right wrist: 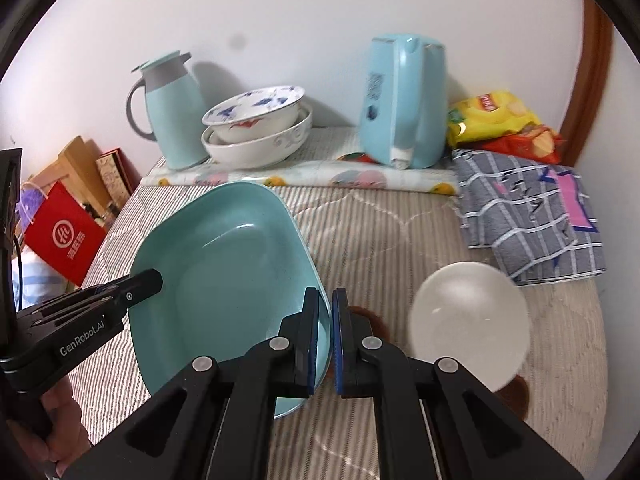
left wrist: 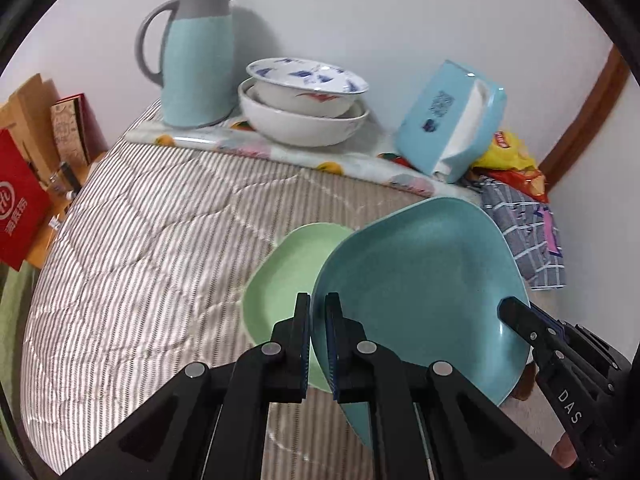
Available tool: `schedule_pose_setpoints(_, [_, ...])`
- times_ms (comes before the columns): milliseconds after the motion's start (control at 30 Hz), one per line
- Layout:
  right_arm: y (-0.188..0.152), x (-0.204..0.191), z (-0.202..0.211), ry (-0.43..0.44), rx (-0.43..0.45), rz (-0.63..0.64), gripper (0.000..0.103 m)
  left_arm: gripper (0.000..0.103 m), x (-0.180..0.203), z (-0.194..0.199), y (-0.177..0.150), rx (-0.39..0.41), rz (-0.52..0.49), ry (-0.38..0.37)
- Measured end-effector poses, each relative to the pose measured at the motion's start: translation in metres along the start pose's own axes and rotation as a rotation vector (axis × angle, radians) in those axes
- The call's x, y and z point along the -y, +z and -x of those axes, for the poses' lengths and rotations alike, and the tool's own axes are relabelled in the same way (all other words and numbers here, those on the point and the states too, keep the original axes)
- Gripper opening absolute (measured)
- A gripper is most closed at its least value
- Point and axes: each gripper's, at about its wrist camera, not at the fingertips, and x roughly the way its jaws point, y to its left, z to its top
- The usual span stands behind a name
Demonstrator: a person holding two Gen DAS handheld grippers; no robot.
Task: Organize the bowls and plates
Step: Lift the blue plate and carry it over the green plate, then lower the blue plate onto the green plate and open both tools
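two grippers pinch one teal plate above a striped table

the left gripper (left wrist: 318, 336) and the right gripper (right wrist: 325, 336) each have their jaws nearly closed on the rim of the teal plate (left wrist: 424, 280), one on either side, holding it tilted and clear of the striped cloth (left wrist: 160, 240). a pale green plate (left wrist: 280, 280) lies flat just beyond the left gripper, its right part hidden behind the teal plate. to the right of the right gripper sits a frosted white bowl (right wrist: 468, 320), upside down or domed; which cannot be told. bare cloth lies open to the left and in the middle of the table. along the back edge, against the wall, stand a teal jug (left wrist: 196, 56), a stack of white bowls (left wrist: 304, 100), a blue tissue box (left wrist: 448, 116) and snack bags (right wrist: 496, 124). a checked towel (right wrist: 528, 220) lies near the right edge. red and brown bags (left wrist: 24, 200) crowd the left border, cut off by the lens. a dark brown patch under the frosted bowl is too hidden to identify.
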Motion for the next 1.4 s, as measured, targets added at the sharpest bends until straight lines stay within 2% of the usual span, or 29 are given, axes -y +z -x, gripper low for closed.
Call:
schedule_pose_setpoints(633, [0.007, -0.023, -0.064, 0.033, -0.09, 0.05, 0.007, 0.008, -0.034, -0.045, 0.005, -0.073, 0.043, 0.049])
schedule_pose_setpoints(1000, [0.016, -0.023, -0.098, 0.048, -0.146, 0.078, 0.008, 0.008, -0.034, -0.067, 0.001, -0.114, 0.031, 0.082])
schedule_pose_setpoints(1400, [0.024, -0.029, -0.113, 0.026, -0.133, 0.16, 0.01, 0.01, -0.034, -0.076, -0.001, -0.136, -0.001, 0.094])
